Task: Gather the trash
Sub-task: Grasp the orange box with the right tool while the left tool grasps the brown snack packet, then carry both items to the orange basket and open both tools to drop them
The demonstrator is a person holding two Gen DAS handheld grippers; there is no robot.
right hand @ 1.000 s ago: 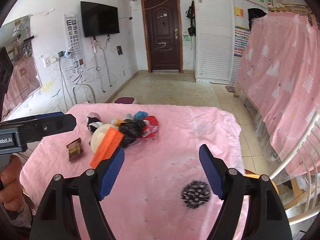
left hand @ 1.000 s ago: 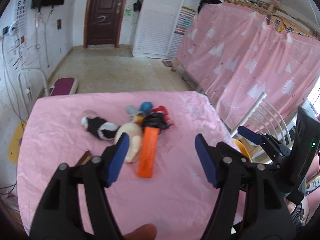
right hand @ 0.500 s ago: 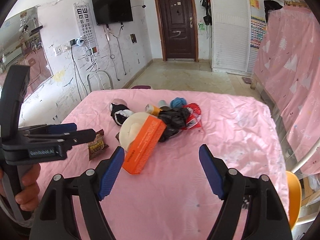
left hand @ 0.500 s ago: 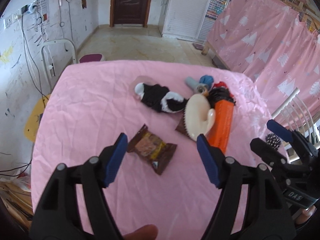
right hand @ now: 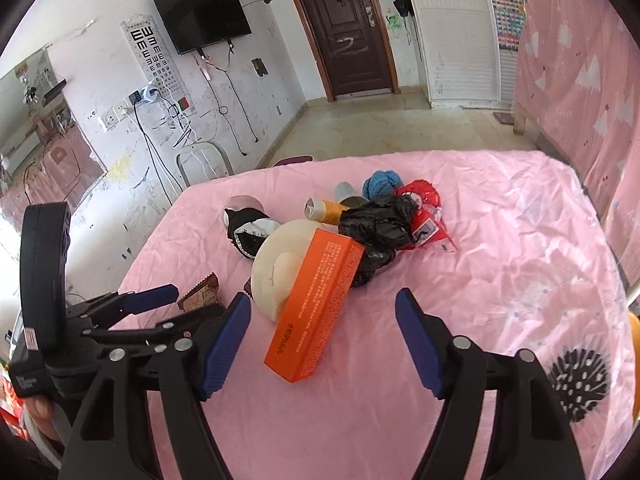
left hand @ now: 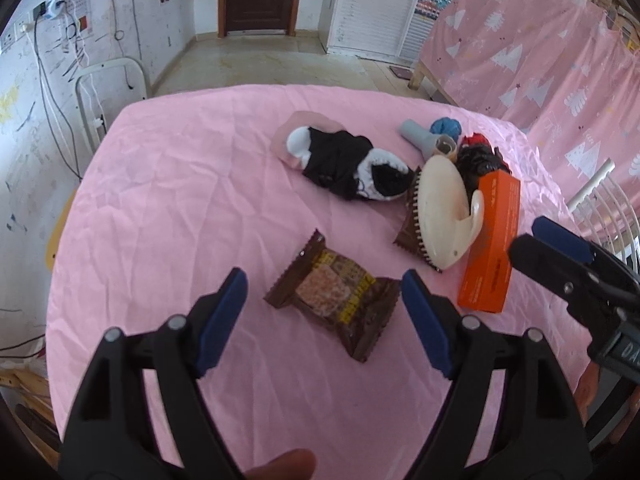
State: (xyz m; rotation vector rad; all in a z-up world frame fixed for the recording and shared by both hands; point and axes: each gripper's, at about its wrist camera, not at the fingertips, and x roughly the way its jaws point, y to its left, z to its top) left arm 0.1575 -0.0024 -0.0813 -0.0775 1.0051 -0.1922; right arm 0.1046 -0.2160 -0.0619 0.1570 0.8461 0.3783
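Observation:
A brown snack wrapper (left hand: pixel 336 300) lies on the pink tablecloth (left hand: pixel 180 200), between the tips of my open, empty left gripper (left hand: pixel 324 300), which hovers just above it. An orange box (right hand: pixel 316 308) lies in front of my open, empty right gripper (right hand: pixel 324 320); it also shows in the left wrist view (left hand: pixel 492 248). Behind it lies a pile: a cream brush (left hand: pixel 440 212), a black-and-white sock (left hand: pixel 348 164), a black plastic bag (right hand: pixel 380 224), a red wrapper (right hand: pixel 424 208), a blue ball (right hand: pixel 382 182) and tubes (right hand: pixel 324 210). The right gripper's tip (left hand: pixel 560 240) shows at the right of the left wrist view.
A black spiky ball (right hand: pixel 576 380) lies at the table's right edge. A white chair (left hand: pixel 612 208) stands to the right and a white frame (left hand: pixel 108 92) by the wall on the left. Pink curtains (left hand: pixel 540 48) hang on the right.
My left gripper has swung left from the pile and come down close over the brown wrapper. My right gripper has moved forward toward the orange box.

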